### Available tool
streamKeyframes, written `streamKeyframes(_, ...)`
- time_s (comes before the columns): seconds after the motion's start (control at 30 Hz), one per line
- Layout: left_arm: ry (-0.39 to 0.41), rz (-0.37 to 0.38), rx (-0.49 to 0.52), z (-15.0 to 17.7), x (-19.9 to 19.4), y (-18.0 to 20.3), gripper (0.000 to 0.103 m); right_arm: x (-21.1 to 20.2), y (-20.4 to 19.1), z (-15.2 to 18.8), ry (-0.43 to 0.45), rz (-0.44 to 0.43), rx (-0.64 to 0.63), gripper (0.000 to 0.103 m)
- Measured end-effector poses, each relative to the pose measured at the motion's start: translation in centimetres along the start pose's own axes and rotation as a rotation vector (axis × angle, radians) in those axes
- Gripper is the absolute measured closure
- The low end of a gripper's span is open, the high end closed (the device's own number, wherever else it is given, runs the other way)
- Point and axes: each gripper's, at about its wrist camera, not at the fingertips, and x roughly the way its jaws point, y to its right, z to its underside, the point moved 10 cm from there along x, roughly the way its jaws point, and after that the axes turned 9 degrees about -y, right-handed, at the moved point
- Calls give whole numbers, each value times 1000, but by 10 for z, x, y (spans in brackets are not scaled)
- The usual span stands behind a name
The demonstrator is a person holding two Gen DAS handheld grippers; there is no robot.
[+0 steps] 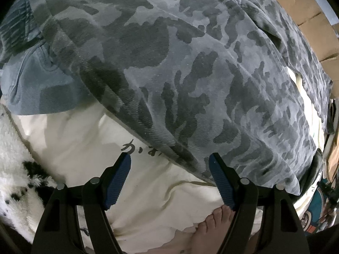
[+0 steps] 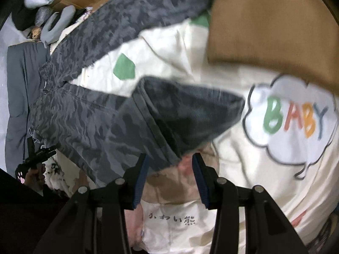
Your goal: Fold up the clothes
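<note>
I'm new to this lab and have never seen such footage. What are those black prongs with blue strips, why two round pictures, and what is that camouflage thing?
No robot here: a person holds a hand tool in each hand, each ending in a two-fingered claw with blue ribbed pads. A wide-angle camera on each tool looks forward along its fingers, which gives the two round pictures.

The left claw stands open, holding nothing, above the edge of the camouflage trousers. The right claw is also open; a folded-over trouser leg lies just ahead of it, not clearly gripped, though the picture is blurred.

The trousers lie spread on a cream blanket printed with "BABY" in a cloud. The person's bare foot shows below.
</note>
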Motion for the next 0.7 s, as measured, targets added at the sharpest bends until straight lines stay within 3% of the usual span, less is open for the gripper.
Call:
streamKeyframes(0.1, -2, -1, -2, 0, 1, 1, 26, 18, 1, 4, -25, -23, 28, 62)
streamKeyframes(0.27, -10, -7, -2, -1, 4, 2, 26, 45, 0, 0, -44, -134, 127, 62)
streamKeyframes(0.37, -12, -9, 2, -2, 4, 3, 26, 52, 0, -3, -44, -148, 149, 62)
streamKeyframes(0.43, -11, -12, 5, -3, 3, 3, 26, 52, -1, -4, -32, -147, 148, 67)
streamKeyframes(0.5, -10, -14, 3, -4, 4, 3, 26, 46, -1, -4, -21, -131, 134, 85)
streamKeyframes(0.7, -4, -4, -15, -7, 4, 3, 26, 24, -7, 6, -9, -119, 95, 93)
